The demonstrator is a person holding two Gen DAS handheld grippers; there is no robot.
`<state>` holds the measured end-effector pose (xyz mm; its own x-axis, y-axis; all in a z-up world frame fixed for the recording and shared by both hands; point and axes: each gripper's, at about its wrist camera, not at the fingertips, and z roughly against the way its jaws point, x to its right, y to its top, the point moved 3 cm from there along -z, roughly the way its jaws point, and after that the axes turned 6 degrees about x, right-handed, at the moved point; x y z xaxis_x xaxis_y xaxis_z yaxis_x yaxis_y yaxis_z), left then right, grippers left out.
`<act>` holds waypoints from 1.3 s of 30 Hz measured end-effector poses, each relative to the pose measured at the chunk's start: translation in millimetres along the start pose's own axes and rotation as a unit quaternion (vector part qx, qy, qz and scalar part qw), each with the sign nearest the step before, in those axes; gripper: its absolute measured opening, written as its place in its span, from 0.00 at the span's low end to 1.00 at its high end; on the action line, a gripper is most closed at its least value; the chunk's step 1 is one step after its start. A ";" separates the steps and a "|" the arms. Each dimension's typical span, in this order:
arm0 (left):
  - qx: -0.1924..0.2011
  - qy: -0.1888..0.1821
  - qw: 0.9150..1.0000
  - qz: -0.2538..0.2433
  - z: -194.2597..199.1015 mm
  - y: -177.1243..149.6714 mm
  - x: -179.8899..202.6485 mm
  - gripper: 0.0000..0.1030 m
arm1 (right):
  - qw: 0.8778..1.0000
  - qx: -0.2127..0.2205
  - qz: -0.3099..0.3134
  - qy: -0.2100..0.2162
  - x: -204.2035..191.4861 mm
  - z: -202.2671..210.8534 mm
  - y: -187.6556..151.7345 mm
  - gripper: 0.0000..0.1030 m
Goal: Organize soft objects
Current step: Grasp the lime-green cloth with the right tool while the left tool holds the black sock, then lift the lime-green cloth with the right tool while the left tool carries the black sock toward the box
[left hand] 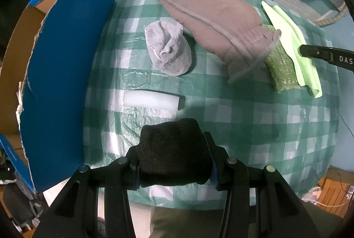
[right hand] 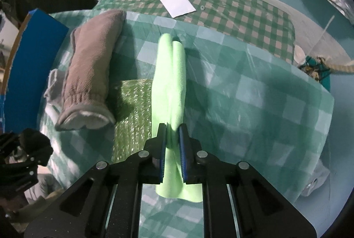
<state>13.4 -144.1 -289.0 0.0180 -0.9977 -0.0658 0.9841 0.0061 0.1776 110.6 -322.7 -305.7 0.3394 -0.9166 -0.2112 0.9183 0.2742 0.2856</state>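
Note:
My left gripper (left hand: 173,157) is shut on a black knit cloth (left hand: 172,149), held above the near edge of the checked table (left hand: 243,127). My right gripper (right hand: 172,142) is shut on a folded light green cloth (right hand: 170,83) that lies on the table; it also shows in the left wrist view (left hand: 296,47). A brown fleece mitt (left hand: 212,21) lies beside a glittery green sponge cloth (left hand: 279,67). A crumpled grey cloth (left hand: 168,49) and a white roll (left hand: 152,101) lie mid-table.
An open blue cardboard box (left hand: 55,74) stands at the table's left edge. A white paper sheet (right hand: 178,3) lies on the far checked cloth. A chair and wooden floor show beyond the table's right side.

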 end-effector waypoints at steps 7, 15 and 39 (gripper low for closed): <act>0.004 0.000 1.000 -0.019 12.7 -11.6 -2.9 0.45 | 0.999 0.019 -0.024 0.007 -1.2 27.1 -16.1 0.09; 0.004 0.003 0.999 -0.039 22.8 -24.8 -10.5 0.45 | 0.998 0.026 -0.048 -0.019 9.3 29.1 -29.1 0.29; 0.002 0.011 0.999 -0.040 26.1 -11.4 -15.4 0.45 | 0.995 0.008 -0.001 -0.103 14.4 -22.6 -13.2 0.18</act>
<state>-2.7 -130.6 -264.4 -0.0576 -0.9931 -0.1021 0.9818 -0.0749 0.1748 108.0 -333.0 -333.7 0.2863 -0.9580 -0.0169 0.9152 0.2682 0.3007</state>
